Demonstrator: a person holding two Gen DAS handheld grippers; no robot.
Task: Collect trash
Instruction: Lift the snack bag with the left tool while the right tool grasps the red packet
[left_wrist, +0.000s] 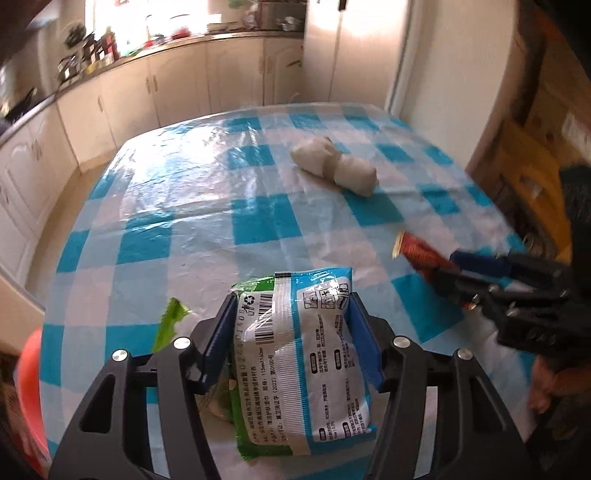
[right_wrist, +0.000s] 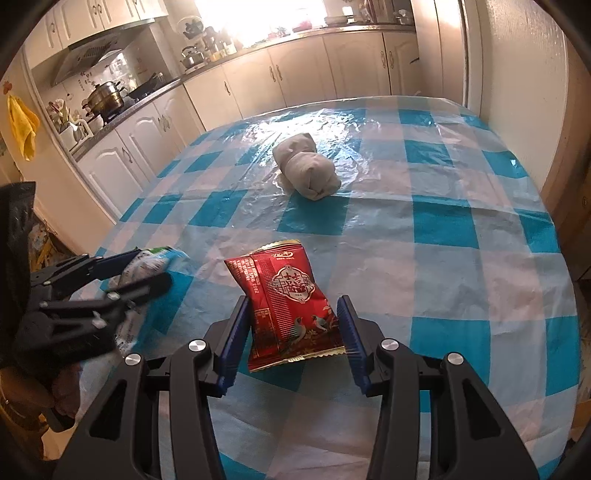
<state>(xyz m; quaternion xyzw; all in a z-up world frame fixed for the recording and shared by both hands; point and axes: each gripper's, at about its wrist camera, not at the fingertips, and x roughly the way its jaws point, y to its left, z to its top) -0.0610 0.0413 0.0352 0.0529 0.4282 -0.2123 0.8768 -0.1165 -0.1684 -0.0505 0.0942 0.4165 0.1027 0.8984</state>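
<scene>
Left wrist view: left gripper (left_wrist: 291, 332) over a table (left_wrist: 184, 206) with a blue-and-white checked cover under clear plastic.
Left gripper state: clenched on a white and green tissue pack (left_wrist: 295, 354); both blue pads (left_wrist: 223, 325) press its sides.
Tissue pack position: barcode side up, held between the fingers near the table's near edge; whether it rests on the cover cannot be told.
Right wrist view: right gripper (right_wrist: 291, 332) astride a red snack packet (right_wrist: 286, 306).
Right gripper state: the left pad touches the packet's edge and the right pad (right_wrist: 349, 328) sits at its lower corner; the packet stands tilted between them, grasped.
Snack packet position: toward the near side of the table, far end raised.
Remaining item: a rolled grey cloth bundle (right_wrist: 306, 171) lies near the table's middle, well apart from both grippers.
Gripper spacing: each shows in the other's view, side by side, not touching.
Surroundings: cream kitchen cabinets (right_wrist: 147, 133) and a cluttered counter beyond the table; an orange object (left_wrist: 31, 387) at the left edge, kind unclear.
</scene>
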